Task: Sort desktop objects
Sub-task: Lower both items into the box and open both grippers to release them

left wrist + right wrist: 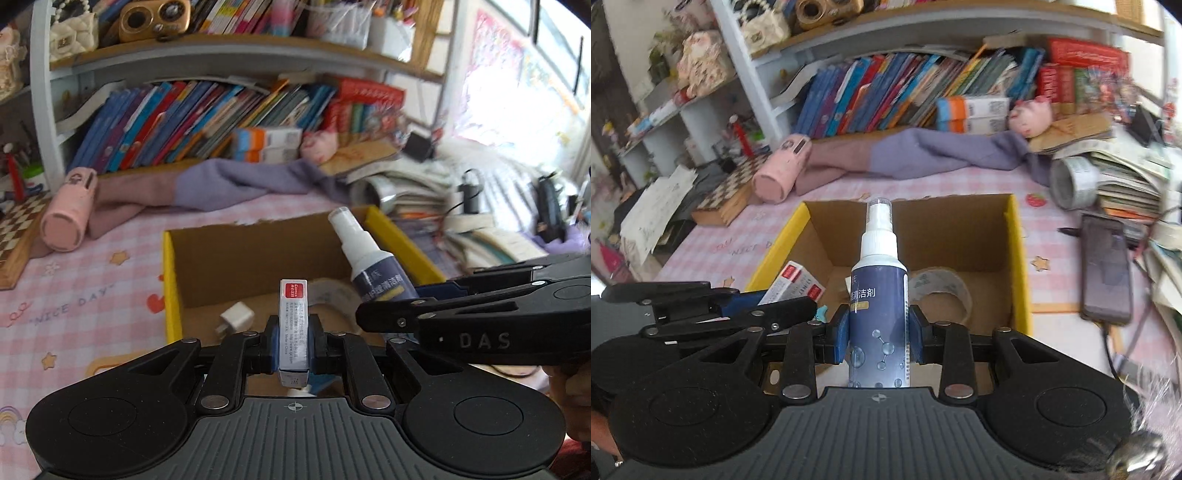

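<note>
1. Two grippers hover at the near edge of one open cardboard box (1021, 258), which has yellow outer walls and sits on a pink checked tablecloth (74, 295).
2. Left gripper (293, 345): its blue-padded fingers are clenched on a small white carton (293, 328) with a red label, held upright above the box's near wall.
3. Right gripper (879, 332): its fingers are clamped on the lower body of a spray bottle (880, 295), white on top with a dark blue label. The bottle stands upright over the box's near side, nozzle pointing toward the box's far wall.
4. From the left wrist view, the bottle (369, 258) appears tilted over the right part of the box, and the right gripper (388, 314) reaches in from the right.
5. Inside the box, a roll of clear tape (942, 291) lies on the floor right of centre, and a white charger plug (236, 317) lies on the floor left of centre.
6. Beyond the box's far left corner, a pink cylindrical case (68, 218) lies on its side, next to a chessboard (731, 192).
7. Behind the box, a pink and purple cloth (905, 155) lies crumpled in front of a shelf of books (886, 96).
8. To the right of the box, a dark phone (1106, 269) lies flat on the tablecloth, near a heap of papers (1126, 184).
</note>
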Action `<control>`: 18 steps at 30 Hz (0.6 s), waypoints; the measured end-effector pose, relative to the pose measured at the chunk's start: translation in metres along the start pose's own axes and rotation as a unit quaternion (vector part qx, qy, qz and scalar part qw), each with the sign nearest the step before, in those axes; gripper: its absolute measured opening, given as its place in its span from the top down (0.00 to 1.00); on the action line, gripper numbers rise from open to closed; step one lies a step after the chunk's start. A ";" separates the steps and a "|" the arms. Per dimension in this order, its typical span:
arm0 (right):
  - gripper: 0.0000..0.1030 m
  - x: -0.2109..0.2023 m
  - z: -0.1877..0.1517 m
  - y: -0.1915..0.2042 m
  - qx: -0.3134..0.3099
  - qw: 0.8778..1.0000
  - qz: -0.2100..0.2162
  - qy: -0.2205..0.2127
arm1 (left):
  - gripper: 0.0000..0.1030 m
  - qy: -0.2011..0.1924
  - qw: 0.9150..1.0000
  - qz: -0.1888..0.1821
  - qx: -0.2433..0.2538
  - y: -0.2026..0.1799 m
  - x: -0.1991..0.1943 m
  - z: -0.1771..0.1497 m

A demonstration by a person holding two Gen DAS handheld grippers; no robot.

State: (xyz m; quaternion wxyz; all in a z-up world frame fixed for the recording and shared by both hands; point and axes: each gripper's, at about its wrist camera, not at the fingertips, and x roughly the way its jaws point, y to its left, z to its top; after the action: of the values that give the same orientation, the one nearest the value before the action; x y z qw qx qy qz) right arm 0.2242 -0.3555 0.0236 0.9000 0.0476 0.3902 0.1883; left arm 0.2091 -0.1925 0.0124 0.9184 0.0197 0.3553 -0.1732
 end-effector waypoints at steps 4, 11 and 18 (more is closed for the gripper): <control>0.71 0.020 0.008 -0.005 -0.026 0.999 0.008 0.016 | 0.87 0.022 0.999 0.031 -0.016 0.001 0.015 -0.001; 0.71 0.045 0.011 -0.018 -0.049 0.998 0.003 0.047 | 0.87 0.043 0.997 0.070 -0.014 -0.004 0.033 0.001; 0.71 0.062 0.018 -0.026 -0.063 0.996 -0.007 0.062 | 0.87 0.066 0.994 0.087 -0.009 -0.010 0.048 0.001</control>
State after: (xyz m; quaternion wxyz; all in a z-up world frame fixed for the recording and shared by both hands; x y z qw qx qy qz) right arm 0.2836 -0.3550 -0.0121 0.8766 -0.0234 0.4327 0.2092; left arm 0.2393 -0.2170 -0.0181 0.9047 0.0539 0.4133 -0.0880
